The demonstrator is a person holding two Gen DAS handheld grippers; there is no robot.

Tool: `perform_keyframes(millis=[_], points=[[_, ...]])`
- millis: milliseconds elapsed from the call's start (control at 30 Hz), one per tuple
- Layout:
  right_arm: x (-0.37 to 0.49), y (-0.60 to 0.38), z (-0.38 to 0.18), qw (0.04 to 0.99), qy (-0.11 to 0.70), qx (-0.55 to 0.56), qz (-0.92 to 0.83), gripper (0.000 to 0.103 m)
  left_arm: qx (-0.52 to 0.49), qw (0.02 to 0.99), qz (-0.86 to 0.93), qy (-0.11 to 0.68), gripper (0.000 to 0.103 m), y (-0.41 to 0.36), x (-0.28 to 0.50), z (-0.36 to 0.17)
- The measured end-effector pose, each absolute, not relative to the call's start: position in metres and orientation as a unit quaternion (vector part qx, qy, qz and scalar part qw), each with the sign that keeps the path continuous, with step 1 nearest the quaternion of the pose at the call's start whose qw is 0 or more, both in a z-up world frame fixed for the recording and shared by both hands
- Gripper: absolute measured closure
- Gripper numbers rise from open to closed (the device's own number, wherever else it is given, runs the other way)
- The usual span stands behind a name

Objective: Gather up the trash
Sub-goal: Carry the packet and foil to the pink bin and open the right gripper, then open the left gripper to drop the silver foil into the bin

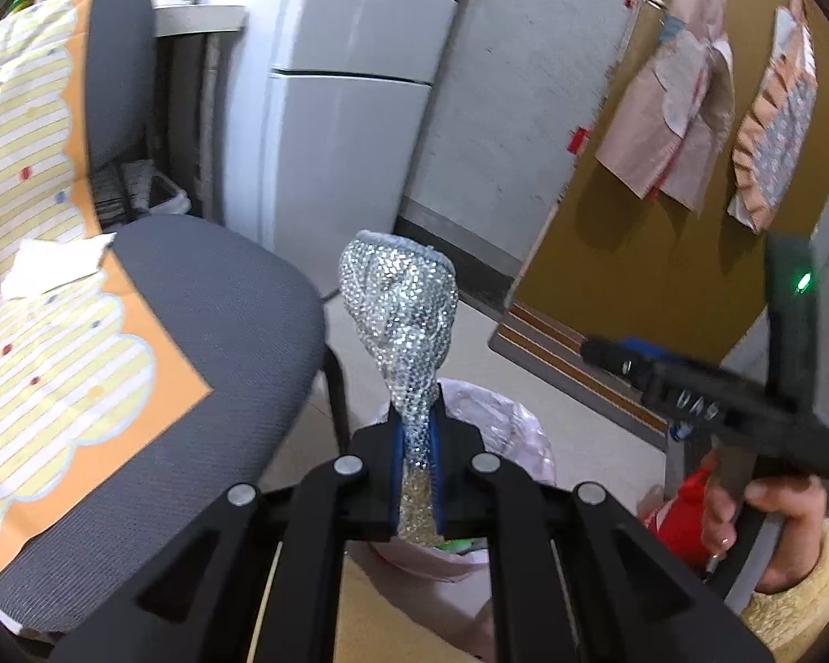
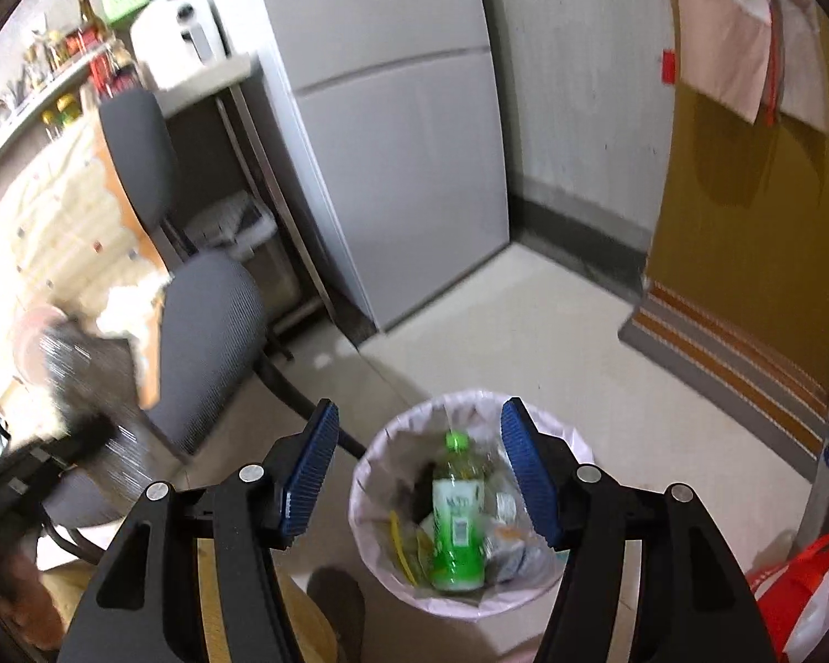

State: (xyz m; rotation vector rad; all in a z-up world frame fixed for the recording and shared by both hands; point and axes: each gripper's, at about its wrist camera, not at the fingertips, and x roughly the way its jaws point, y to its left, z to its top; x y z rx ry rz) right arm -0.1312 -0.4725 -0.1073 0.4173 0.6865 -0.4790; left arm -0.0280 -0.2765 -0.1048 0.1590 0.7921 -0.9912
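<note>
A pale tiled floor (image 2: 525,342) runs to a grey wall, with one white refrigerator (image 2: 403,154) in the corner and one grey office chair (image 1: 204,331) beside it; a striped yellow-and-orange cloth (image 1: 33,254) is draped over the chair, and a crumpled white tissue (image 1: 55,268) lies on it. Two claws are in view. The left claw (image 1: 414,475) is clenched on one glittery silver wrapper (image 1: 403,309), whose narrow twisted end is pinched between the blue pads while its wider end stands up above the fingertips. One trash bin (image 2: 525,602), lined with a pale pink bag, stands on the floor below and just beyond both claws. The right claw (image 2: 420,469) is released, nothing between its blue pads, and it hangs above the bin's mouth. Inside the bin lie one green plastic bottle (image 2: 458,525) with a green cap, a yellow strip and some crumpled clear and grey wrappers beside it. The person's hand (image 1: 768,530), in a fuzzy yellow sleeve, grips the right claw's handle. One red bag (image 2: 801,591) sits on the floor just right of the bin.
</note>
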Motion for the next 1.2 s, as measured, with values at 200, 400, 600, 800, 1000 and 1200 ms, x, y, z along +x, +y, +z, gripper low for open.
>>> perform_keyframes(millis=[200,400,600,800,1000,1200], points=[[-0.150,-0.484,-0.096,0.899,0.311,0.172,-0.254,0.041,0.105,0.787,-0.488,0.363,0.097,-0.324,-0.039,-0.107],[-0.166,-0.506,-0.100,0.889,0.306,0.193,-0.279,0.041,0.131,0.769,-0.501,0.374,0.091,-0.373,-0.042,-0.124],[-0.171,-0.519,-0.111,0.879,0.311,0.214,-0.290,0.041,0.148,0.762,-0.499,0.386,0.070,-0.399,-0.037,-0.141],[-0.171,-0.517,-0.112,0.878,0.314,0.215,-0.291,0.041,0.145,0.758,-0.496,0.398,0.058,-0.401,-0.031,-0.148],[-0.169,-0.509,-0.104,0.882,0.305,0.212,-0.291,0.041,0.141,0.763,-0.493,0.393,0.054,-0.385,-0.032,-0.144],[-0.158,-0.492,-0.096,0.889,0.306,0.204,-0.274,0.041,0.125,0.789,-0.462,0.385,0.054,-0.344,-0.024,-0.132]])
